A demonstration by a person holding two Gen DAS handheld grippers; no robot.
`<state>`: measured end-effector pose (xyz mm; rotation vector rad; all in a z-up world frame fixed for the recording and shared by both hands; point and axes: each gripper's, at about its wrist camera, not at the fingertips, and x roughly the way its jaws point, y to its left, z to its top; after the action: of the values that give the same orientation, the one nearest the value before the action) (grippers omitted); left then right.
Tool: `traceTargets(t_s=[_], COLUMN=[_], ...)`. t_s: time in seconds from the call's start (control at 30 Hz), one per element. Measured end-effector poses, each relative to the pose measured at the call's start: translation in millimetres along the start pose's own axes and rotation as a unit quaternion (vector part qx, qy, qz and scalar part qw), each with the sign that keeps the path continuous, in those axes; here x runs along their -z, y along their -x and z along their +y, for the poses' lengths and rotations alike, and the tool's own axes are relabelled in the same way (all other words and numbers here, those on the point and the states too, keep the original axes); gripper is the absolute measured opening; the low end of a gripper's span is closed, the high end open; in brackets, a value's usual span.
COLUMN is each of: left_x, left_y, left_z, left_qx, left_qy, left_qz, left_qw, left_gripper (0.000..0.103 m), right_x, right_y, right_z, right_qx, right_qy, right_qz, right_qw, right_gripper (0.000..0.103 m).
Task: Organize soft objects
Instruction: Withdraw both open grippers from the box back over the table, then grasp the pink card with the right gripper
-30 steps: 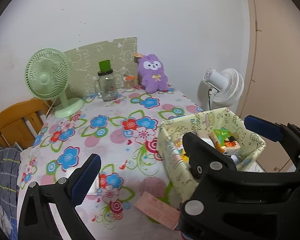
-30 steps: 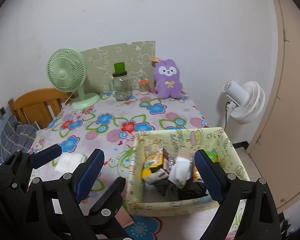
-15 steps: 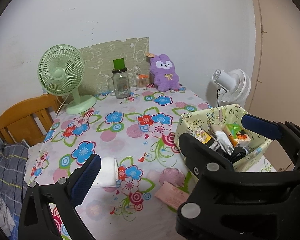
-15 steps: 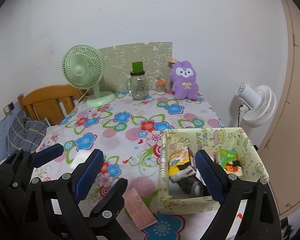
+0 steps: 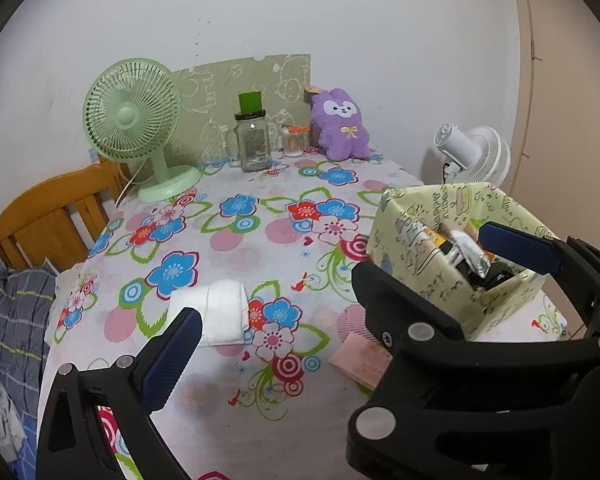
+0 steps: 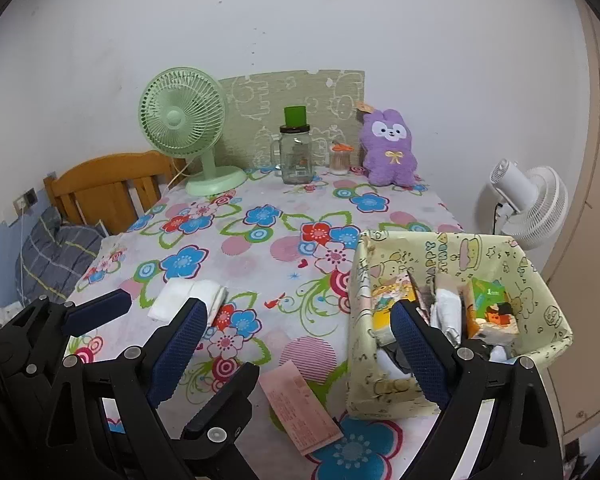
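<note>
Both cameras have drawn back from the table since a second ago, so the white cloth and pink slip now show in full. Left gripper and right gripper hover above the near edge, jaws wide, holding nothing. Folded cloth lies on the floral cover, well left of the box, which is packed with packets. A purple plush sits against the far wall beside a jar and green fan.
</note>
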<state>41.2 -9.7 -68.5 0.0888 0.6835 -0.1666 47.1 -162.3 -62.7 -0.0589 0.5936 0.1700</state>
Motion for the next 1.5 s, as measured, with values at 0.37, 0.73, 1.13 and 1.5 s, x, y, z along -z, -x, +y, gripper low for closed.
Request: traceTargets(t_s=[0.37, 0.73, 1.13, 1.5], left_x=[25.2, 43.2, 57.7, 65.1], left_y=[-13.7, -25.1, -47.0, -61.6], left_z=[7.4, 17.9, 16.8, 13.6], left_qx=[0.005, 0.02, 0.012, 0.01], left_qy=[-0.007, 0.001, -0.003, -0.019], left_qz=[0.02, 0.037, 0.054, 0.067], left_qw=[0.9998, 0.9991, 0.9985, 0.9975], left_gripper=[0.103, 0.103, 0.103, 0.103], right_x=[22.7, 37.9, 56.7, 66.0], right_y=[-19.0, -25.3, -48.9, -75.3], right_z=[12.3, 25.5, 25.3, 18.1], right_qx=[-0.009, 0.0, 0.006, 0.008], right_qy=[0.01, 0.036, 0.02, 0.002], right_qz=[0.027, 0.035, 0.064, 0.101], right_qw=[1.0, 0.999, 0.998, 0.995], right_gripper=[0.094, 0.085, 0.074, 0.074])
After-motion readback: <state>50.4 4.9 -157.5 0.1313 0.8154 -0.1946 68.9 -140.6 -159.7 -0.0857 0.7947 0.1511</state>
